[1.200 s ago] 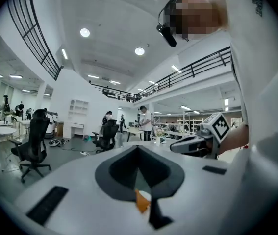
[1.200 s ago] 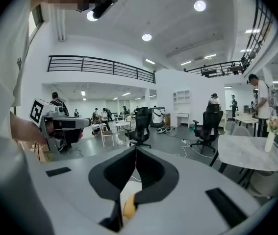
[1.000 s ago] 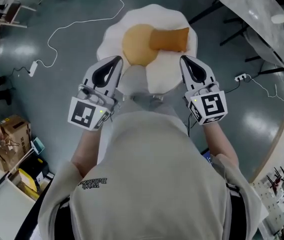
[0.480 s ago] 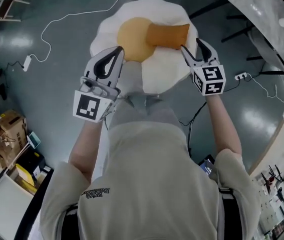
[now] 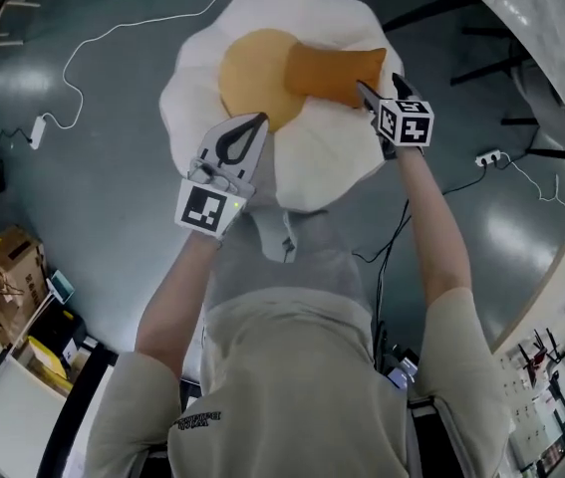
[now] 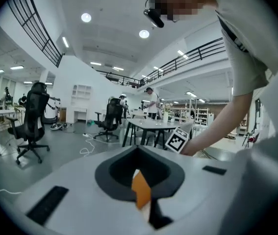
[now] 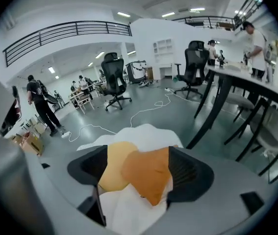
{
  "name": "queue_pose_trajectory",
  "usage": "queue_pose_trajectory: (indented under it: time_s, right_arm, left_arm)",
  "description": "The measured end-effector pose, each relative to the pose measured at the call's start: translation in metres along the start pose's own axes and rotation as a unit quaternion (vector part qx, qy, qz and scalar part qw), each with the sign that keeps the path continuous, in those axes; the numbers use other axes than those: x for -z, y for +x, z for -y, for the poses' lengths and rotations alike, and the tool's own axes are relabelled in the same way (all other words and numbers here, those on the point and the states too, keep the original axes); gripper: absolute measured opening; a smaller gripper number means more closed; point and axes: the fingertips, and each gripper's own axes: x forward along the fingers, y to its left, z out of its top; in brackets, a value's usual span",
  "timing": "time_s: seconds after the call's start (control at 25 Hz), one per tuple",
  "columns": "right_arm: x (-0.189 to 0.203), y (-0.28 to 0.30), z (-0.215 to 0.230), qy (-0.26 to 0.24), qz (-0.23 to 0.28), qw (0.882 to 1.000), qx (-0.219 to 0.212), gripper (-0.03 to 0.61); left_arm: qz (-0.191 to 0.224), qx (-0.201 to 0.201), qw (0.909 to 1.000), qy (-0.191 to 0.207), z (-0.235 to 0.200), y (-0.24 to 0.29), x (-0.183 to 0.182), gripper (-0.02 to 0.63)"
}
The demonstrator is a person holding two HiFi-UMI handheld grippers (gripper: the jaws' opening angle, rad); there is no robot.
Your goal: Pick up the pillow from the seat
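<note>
1. Pillow (image 5: 332, 71), an orange wedge, lies on the white-and-yolk seat (image 5: 314, 162), right of its centre. It is resting flat and not yet lifted.
2. Left gripper (image 5: 258, 119) hovers over the seat's near-left part. Its fingers are clenched together on nothing I can make out, and only a sliver of orange shows through their slit. It looks parked there to stay clear of the pillow.
3. Right gripper (image 7: 138, 163) reaches over the pillow's near-right corner. Its fingers (image 7: 188, 173) are spreading apart with the pillow between them, pads not pressing yet. They are probably widening to straddle the thick corner before closing.
</note>
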Motion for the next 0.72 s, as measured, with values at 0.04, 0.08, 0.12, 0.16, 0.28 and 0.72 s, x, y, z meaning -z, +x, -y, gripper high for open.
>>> queue_pose_trajectory:
  time_s: [0.04,0.08,0.12,0.16,0.28,0.72]
  right_arm:
    - [0.016,0.014,0.007,0.016,-0.014,1.0,0.001,0.385]
    - [0.031,0.028,0.015,0.031,-0.026,0.999,0.005,0.399]
    - [0.044,0.041,0.023,0.042,-0.036,0.998,0.011,0.411]
    - [0.055,0.052,0.032,0.051,-0.045,0.998,0.017,0.414]
    - [0.081,0.078,0.051,0.066,-0.063,0.995,0.031,0.423]
    - [0.129,0.142,0.066,0.088,-0.093,0.992,0.015,0.437]
  left_arm:
    - [-0.013,0.003,0.9999,-0.006,0.002,0.007,0.021,0.009]
    - [-0.026,0.005,0.9996,-0.012,0.003,0.014,0.041,0.009]
    - [-0.036,0.007,0.9991,-0.02,0.004,0.022,0.058,0.009]
    - [-0.04,0.009,0.9987,-0.028,0.003,0.028,0.074,0.009]
    - [-0.053,0.016,0.9973,-0.048,0.001,0.043,0.112,0.009]
    - [-0.1,0.036,0.992,-0.068,-0.015,0.1,0.231,0.009]
